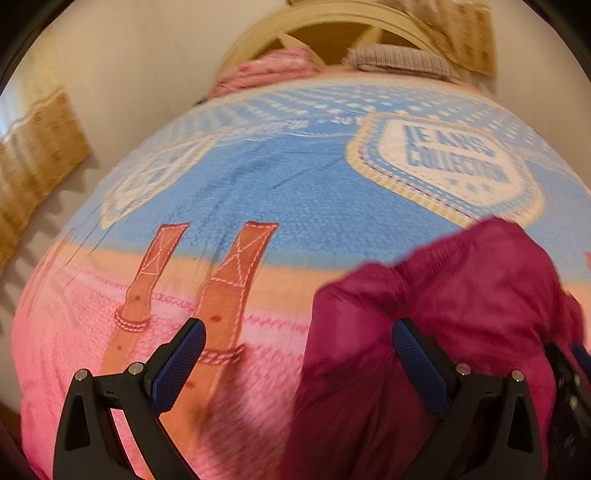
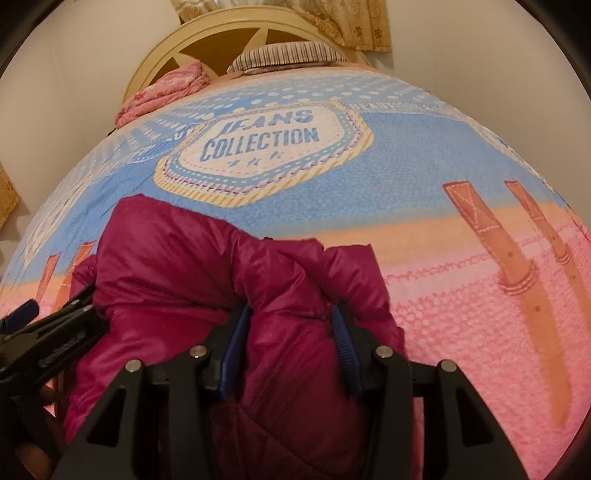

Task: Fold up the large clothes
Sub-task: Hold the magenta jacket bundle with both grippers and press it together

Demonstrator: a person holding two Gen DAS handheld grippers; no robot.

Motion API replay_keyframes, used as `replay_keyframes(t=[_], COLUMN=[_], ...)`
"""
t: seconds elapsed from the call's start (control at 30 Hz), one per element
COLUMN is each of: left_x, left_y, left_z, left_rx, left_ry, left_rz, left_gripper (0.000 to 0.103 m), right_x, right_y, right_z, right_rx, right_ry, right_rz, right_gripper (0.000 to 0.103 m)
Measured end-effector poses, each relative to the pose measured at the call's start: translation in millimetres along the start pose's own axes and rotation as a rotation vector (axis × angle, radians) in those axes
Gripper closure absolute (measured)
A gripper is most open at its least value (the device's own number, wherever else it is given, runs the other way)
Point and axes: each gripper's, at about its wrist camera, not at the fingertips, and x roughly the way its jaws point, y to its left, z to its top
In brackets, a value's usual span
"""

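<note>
A puffy magenta jacket [image 2: 177, 266] lies bunched on the bed near its front edge. A thick fold of it bulges up between the blue pads [image 2: 232, 343] of my right gripper [image 2: 290, 317], which squeeze it from both sides. In the left wrist view the jacket [image 1: 461, 288] fills the lower right. My left gripper [image 1: 297, 328] stands wide open at the jacket's left edge. Its right finger [image 1: 417, 358] rests against the fabric and its left finger [image 1: 181, 358] is over the bare bedspread. The left gripper [image 2: 22, 314] also shows at the left edge of the right wrist view.
The bed carries a blue and pink bedspread [image 2: 406, 155] printed with "JEANS COLLECTION" and belt straps. At the head are a cream headboard [image 2: 236, 29], a striped pillow [image 2: 288, 55] and a folded pink blanket [image 2: 166, 88]. Curtains [image 1: 33, 155] hang on the left wall.
</note>
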Motion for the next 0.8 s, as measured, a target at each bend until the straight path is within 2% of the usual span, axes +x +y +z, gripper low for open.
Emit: replay_keyframes(t=[0.03, 0.1, 0.2, 0.27, 0.33, 0.43, 0.53, 0.6, 0.8], left_x=[-10.4, -30.8, -47.4, -52.2, -56.2, -55.5, -48.7, -43.0, -33.2], left_y=[7.8, 23.2, 32.7, 29.2, 24.7, 21.7, 11.2, 10.9, 14.2], left_z=[-1.9, -12.5, -41.0, -60.1, -75.1, -80.1, -81.5, -80.6, -84.8], left_rx=[-0.013, -0.044, -0.048, -0.005, 0.022, 0.025, 0.069, 0.059, -0.008], left_ry=[-0.008, -0.034, -0.026, -0.035, -0.082, -0.091, -0.078, -0.059, -0.031], left_rz=[-0.033, -0.113, -0.160, -0.154, -0.126, -0.116, -0.103, -0.119, -0.177], left_gripper=[0.002, 0.002, 0.002, 0.002, 0.002, 0.002, 0.002, 0.002, 0.001], right_x=[-12.8, -37.1, -66.6, -69.8, -63.8, -58.7, -54.1, -50.7, -37.7], right_y=[-2.6, -6.9, -11.4, -13.1, -12.9, -18.9, -23.0, -21.0, -31.7], right_z=[-0.2, -3.6, -20.7, -33.8, -47.8, -58.0, -57.7, -59.0, -62.3], right_rx=[0.010, 0.027, 0.020, 0.026, 0.000, 0.007, 0.022, 0.005, 0.057], right_ry=[-0.020, -0.070, -0.128, -0.118, -0.085, -0.094, -0.085, -0.081, -0.049], right_rz=[0.022, 0.040, 0.017, 0.027, 0.025, 0.021, 0.030, 0.024, 0.085], right_gripper=[0.042, 0.034, 0.034, 0.034, 0.034, 0.029, 0.028, 0.028, 0.027])
